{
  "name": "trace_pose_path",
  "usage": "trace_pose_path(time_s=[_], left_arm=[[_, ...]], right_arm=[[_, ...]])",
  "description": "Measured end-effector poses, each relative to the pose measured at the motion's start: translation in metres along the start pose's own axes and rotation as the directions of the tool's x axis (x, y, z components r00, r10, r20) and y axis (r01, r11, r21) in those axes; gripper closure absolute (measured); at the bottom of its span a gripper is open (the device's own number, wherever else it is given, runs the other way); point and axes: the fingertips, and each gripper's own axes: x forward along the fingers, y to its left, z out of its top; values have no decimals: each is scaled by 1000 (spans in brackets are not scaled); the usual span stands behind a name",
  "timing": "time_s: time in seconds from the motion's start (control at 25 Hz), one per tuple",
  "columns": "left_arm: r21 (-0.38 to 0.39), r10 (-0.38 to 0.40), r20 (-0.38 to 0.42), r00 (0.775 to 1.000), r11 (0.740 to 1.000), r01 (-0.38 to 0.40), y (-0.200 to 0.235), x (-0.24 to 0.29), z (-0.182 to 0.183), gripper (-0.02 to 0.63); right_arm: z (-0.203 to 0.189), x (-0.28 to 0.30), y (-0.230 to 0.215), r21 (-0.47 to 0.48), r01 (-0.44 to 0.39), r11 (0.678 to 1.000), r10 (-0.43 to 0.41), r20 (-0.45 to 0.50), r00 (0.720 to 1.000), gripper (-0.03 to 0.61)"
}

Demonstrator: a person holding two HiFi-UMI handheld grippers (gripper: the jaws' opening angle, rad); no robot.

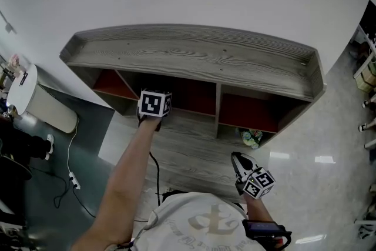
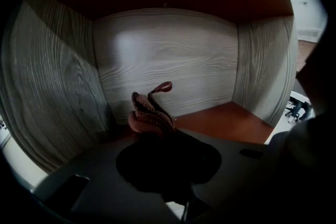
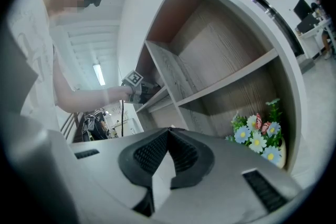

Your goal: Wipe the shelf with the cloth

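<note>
I wore a white short-sleeved T-shirt (image 1: 200, 229) with a pale grey anchor-like print (image 1: 207, 219) on the front, and a black band (image 1: 265, 228) with a red edge on my right wrist. My left gripper (image 2: 160, 131) had a matt grey shell and dark pads, almost black in shadow. A thin black cable (image 1: 156, 173) ran back from it. Its cube (image 1: 154, 104) was white with black square markers. My right gripper (image 3: 168, 132) had the same smooth grey shell, black ribbed pads (image 3: 149, 152) and a dark rectangular slot (image 3: 261, 190) on either side. Its marker cube (image 1: 259, 182) matched the other one.
</note>
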Motion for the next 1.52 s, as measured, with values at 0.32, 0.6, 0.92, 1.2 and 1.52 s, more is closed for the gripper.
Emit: trace_pose_path(time_s=[0.32,0.6,0.92,1.2,1.52], left_arm=[[39,-80,9,997,996,80,-45,1,7,552],[39,-204,0,979,978,204,-93,0,12,552],[91,-302,-15,953,949,302,-146,-1,19,552],[136,-331,-40,943,933,333,-166,-12,10,552],[140,-343,4,939,930,339,-182,-35,-2,552]], right_arm=[[0,-11,-8,4,12,1000,-12,4,1000,574],[-3,-20,-10,9,9,1000,-9,6,1000,574],[-8,-28,-12,20,7,1000,-7,6,1000,574],[-5,-30,-12,17,5,1000,-5,11,1000,574],[-3,-27,-7,10,-10,1000,10,10,1000,574]])
